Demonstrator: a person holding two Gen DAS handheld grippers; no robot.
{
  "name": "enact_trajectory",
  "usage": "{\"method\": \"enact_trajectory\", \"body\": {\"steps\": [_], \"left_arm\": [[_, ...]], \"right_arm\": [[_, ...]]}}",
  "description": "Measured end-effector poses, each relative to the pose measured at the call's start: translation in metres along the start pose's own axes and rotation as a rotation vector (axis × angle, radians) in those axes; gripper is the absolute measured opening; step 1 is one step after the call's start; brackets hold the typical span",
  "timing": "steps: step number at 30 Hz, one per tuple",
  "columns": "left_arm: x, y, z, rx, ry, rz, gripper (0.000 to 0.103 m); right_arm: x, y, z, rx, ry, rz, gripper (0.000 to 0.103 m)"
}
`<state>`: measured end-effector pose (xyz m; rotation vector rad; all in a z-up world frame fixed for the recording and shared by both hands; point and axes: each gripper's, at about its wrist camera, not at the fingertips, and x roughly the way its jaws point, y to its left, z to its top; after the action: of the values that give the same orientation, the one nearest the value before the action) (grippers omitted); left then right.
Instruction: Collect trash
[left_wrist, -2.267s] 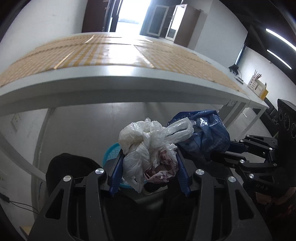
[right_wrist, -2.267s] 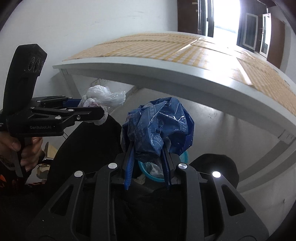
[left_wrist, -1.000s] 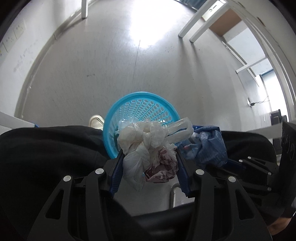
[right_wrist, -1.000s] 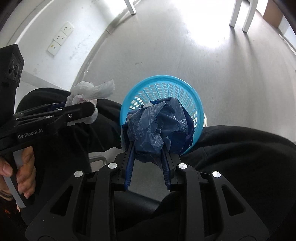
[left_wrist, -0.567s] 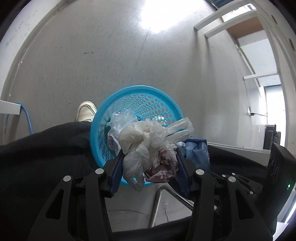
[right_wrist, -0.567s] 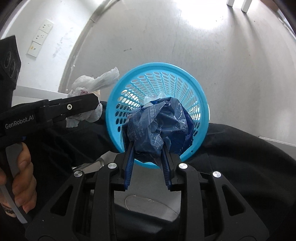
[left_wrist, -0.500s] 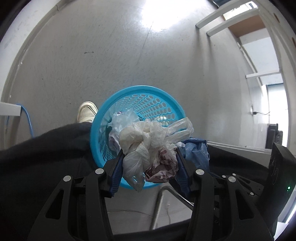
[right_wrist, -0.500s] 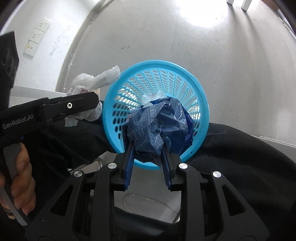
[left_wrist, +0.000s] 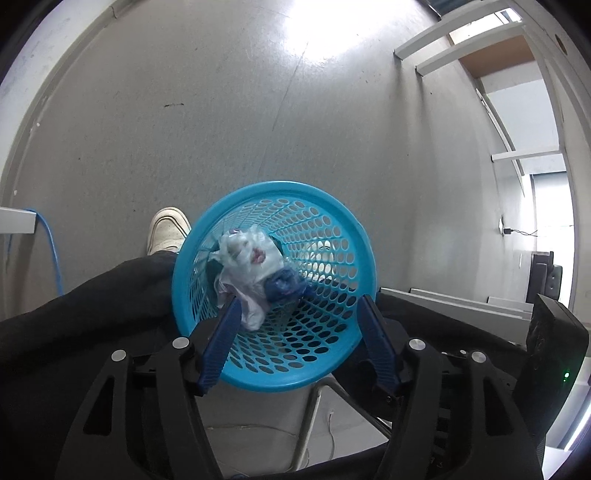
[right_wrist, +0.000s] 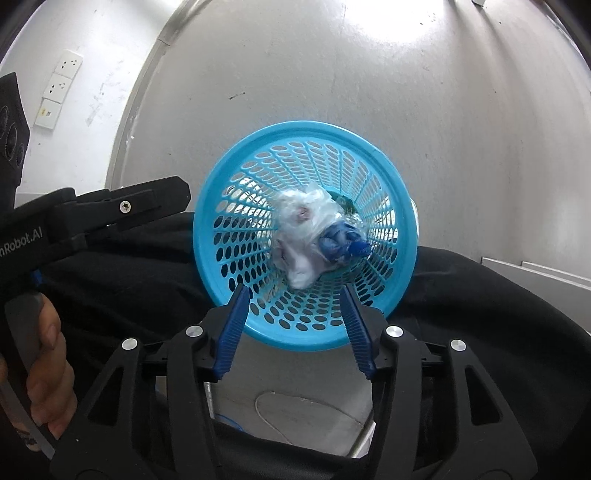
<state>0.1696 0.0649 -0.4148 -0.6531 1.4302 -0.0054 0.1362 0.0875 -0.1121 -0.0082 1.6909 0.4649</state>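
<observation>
A blue perforated waste basket (left_wrist: 325, 206) stands on the grey floor between the person's legs; it also shows in the right wrist view (right_wrist: 391, 173). At its bottom lie a crumpled white plastic bag (left_wrist: 245, 258) (right_wrist: 303, 229) and a crumpled blue bag (left_wrist: 284, 288) (right_wrist: 341, 243). My left gripper (left_wrist: 297, 314) is open and empty above the basket's near rim. My right gripper (right_wrist: 295, 295) is open and empty above the basket too. The left gripper's body shows at the left of the right wrist view.
The person's black trousers (left_wrist: 92, 314) flank the basket, with a white shoe (left_wrist: 166, 230) to its left. A blue cable (left_wrist: 51, 251) hangs at the left. White table legs (left_wrist: 443, 48) stand far right. Wall sockets (right_wrist: 61, 92) are at the left.
Both grippers have opened above the basket. The white bag has dropped from the left one and the blue bag from the right one; both now lie in the basket.
</observation>
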Motion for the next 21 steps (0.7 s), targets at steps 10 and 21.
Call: {"method": "enact_trajectory", "body": {"steps": [10, 21], "left_arm": [[-0.057, -0.015, -0.033, 0.099, -0.124, 0.087, 0.068], [-0.131, -0.038, -0.105, 0.232, -0.262, 0.076, 0.092]], "right_arm": [[-0.045, 0.006, -0.026, -0.087, -0.123, -0.097, 0.057], [-0.105, 0.016, -0.072, -0.146, -0.282, -0.098, 0.073]]}}
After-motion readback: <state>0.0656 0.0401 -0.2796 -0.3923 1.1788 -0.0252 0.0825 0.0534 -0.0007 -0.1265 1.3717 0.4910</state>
